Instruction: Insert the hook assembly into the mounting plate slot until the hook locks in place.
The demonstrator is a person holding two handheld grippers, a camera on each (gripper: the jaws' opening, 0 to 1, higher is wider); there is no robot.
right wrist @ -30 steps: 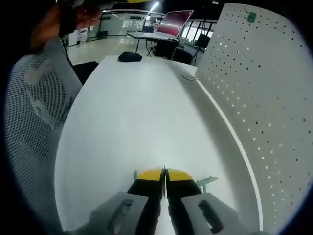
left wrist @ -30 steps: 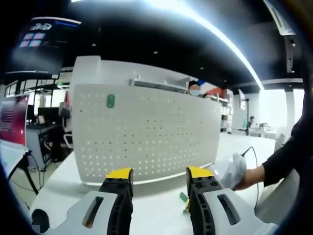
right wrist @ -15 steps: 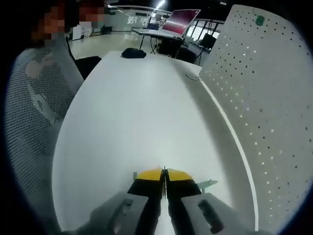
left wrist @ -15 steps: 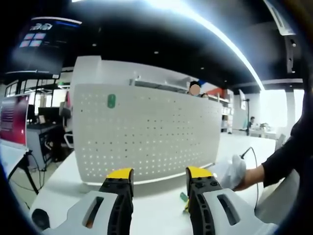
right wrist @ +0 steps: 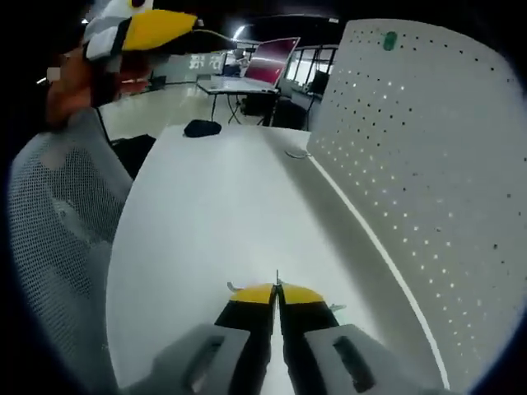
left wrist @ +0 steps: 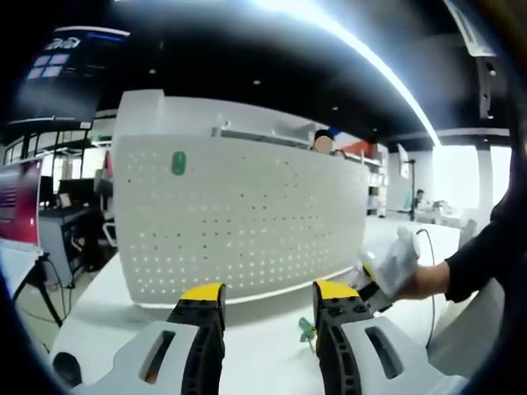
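Here the right tool, jaws together, points along the white table.

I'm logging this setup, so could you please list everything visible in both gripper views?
Pegboard: one, white, standing upright on the table.
Green hook: one, mounted near the pegboard's top corner.
Green hook piece: one, by the left gripper's jaw; it shows as a thin metal piece beside the shut right jaws.
Table: one, white.
Black item: one, at the table's far end.
Mesh chair: one, grey-white, beside the table.
Laptop: one, pink screen, on a background desk.
Left gripper: yellow-tipped, open.
Right gripper: yellow-tipped, shut.
Gloved hand: one, white.
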